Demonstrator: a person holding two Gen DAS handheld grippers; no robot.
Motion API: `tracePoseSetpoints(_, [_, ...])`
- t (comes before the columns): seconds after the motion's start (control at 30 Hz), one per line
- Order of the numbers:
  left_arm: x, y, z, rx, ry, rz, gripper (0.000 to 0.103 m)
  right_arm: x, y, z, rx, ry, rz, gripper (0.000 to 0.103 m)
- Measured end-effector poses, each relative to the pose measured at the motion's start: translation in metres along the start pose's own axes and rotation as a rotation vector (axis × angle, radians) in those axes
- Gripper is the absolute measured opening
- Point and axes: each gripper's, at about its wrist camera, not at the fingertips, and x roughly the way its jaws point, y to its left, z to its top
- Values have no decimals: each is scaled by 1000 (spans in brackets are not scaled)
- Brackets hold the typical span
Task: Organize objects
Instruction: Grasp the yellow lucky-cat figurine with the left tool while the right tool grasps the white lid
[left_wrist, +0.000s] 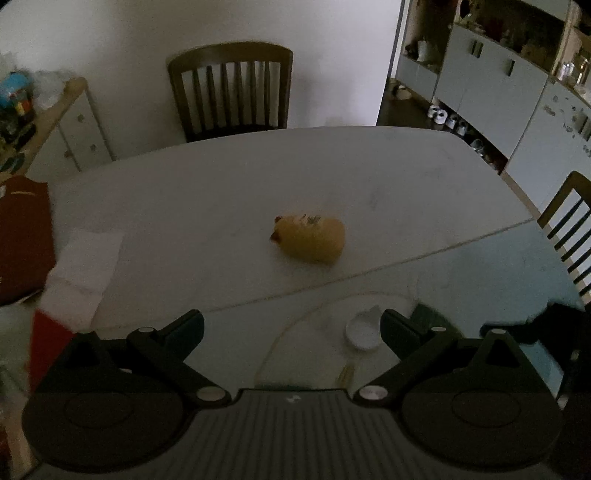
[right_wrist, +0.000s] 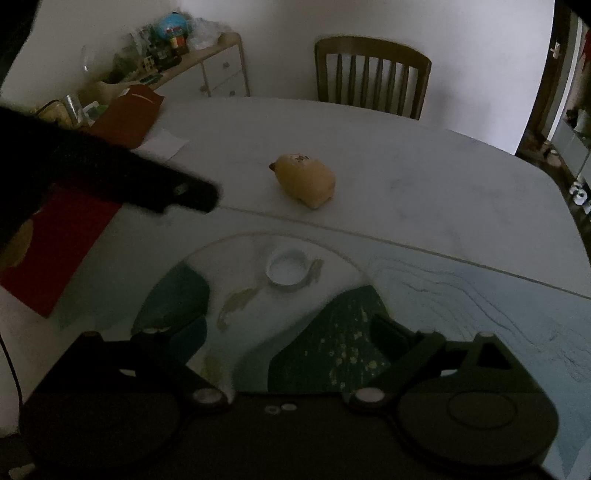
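Note:
A yellow pig-shaped toy lies on its side near the middle of the white table; the right wrist view also shows this toy. A small white round lid rests on a painted mat, and the lid is closer to me than the toy. My left gripper is open above the mat's edge, nothing between its fingers. My right gripper is open too, empty, hovering over the mat. The left gripper's dark body reaches in from the left.
A dark red bag and white paper lie at the table's left side. Wooden chairs stand at the far edge and at the right. A cluttered white sideboard is by the wall, grey cabinets beyond.

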Motion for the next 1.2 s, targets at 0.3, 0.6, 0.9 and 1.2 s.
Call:
tracePoseSetpoints(0.3, [43,-7,46,-61,39,49,102,22,-1,11,-51,-8,12,95])
tracePoseSetpoints(0.6, [94,14,82,-350,151,40,102,42,1,17,-93,-12,18,93])
tracePoseSetpoints(0.9, [134,16,86,-455,232,27,102,58,7,19,-143,-23,5,91])
tracePoseSetpoints(1.2, [152,16,76,-434,283,48,101,78,8,19,-176,-2,-7,82])
